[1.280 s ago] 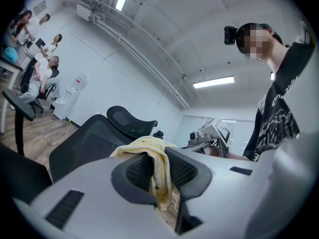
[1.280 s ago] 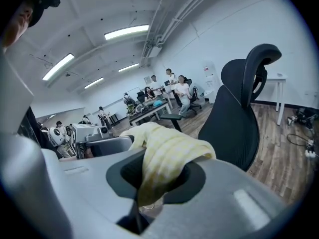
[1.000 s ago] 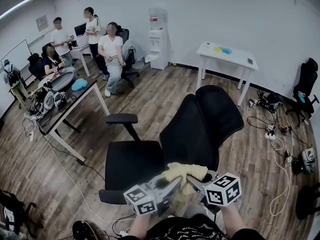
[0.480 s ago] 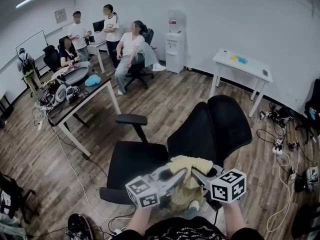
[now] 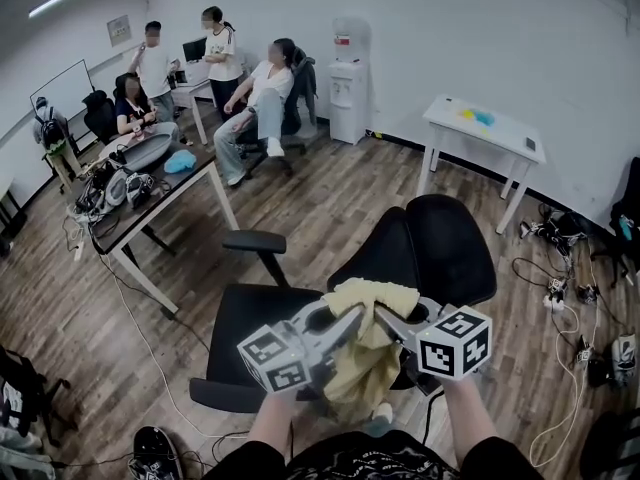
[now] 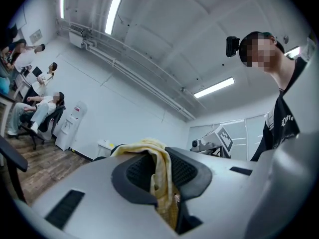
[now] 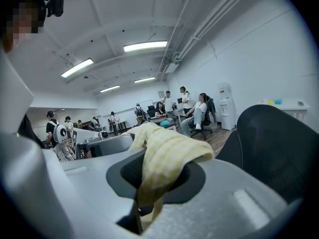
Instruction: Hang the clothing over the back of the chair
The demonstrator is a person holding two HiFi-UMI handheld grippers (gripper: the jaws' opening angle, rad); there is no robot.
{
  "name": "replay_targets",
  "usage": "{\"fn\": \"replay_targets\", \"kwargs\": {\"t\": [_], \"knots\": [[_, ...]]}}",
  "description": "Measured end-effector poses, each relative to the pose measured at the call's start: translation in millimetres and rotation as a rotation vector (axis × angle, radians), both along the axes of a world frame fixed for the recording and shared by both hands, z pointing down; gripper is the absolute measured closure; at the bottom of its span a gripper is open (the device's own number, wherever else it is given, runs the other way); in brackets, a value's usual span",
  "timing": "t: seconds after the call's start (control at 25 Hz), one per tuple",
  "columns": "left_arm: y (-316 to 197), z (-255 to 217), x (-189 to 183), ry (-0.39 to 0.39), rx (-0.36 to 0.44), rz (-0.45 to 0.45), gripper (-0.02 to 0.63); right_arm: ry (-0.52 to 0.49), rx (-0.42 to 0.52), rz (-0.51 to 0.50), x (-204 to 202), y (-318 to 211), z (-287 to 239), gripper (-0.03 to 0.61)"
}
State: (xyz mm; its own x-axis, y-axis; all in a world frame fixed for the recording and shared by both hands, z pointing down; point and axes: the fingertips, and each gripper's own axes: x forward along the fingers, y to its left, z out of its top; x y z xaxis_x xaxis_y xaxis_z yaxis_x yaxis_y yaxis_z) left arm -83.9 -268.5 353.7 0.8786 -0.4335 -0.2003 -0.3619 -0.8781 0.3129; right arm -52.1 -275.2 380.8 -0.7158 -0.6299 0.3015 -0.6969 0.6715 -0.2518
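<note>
A pale yellow piece of clothing [image 5: 368,336] hangs bunched between my two grippers, above the seat of a black office chair [image 5: 280,320]. My left gripper [image 5: 352,318] is shut on the cloth's left part, and the fabric [image 6: 160,171] runs down between its pads. My right gripper [image 5: 383,318] is shut on the cloth's right part [image 7: 167,158]. The chair's black backrest [image 5: 440,248] rises just beyond the grippers, to the right, and fills the right side of the right gripper view [image 7: 279,143]. The cloth's lower end dangles toward me.
A dark table [image 5: 150,203] with gear stands at the left, with several people beyond it. A white desk [image 5: 485,133] and a water dispenser [image 5: 350,88] stand by the far wall. Cables and devices [image 5: 570,298] litter the floor at right. The chair's armrest [image 5: 250,241] juts left.
Both grippers have risen with the cloth and moved toward the chair's backrest. The clothing now hangs higher, over the seat's rear.
</note>
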Motion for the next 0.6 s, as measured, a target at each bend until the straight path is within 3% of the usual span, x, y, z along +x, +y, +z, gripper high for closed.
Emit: {"fn": "replay_targets", "kwargs": {"t": [0.28,0.6], "knots": [[-27.6,-22.1,17.4,0.015,0.015,0.006,0.558,-0.044,0.026,0.013,19.0,-27.2,-22.5,0.522],[-70.9,-73.1,45.2,0.006,0.101,0.012,0.558,-0.073,0.132,0.026,46.8,-71.0,-73.4,0.522]]}}
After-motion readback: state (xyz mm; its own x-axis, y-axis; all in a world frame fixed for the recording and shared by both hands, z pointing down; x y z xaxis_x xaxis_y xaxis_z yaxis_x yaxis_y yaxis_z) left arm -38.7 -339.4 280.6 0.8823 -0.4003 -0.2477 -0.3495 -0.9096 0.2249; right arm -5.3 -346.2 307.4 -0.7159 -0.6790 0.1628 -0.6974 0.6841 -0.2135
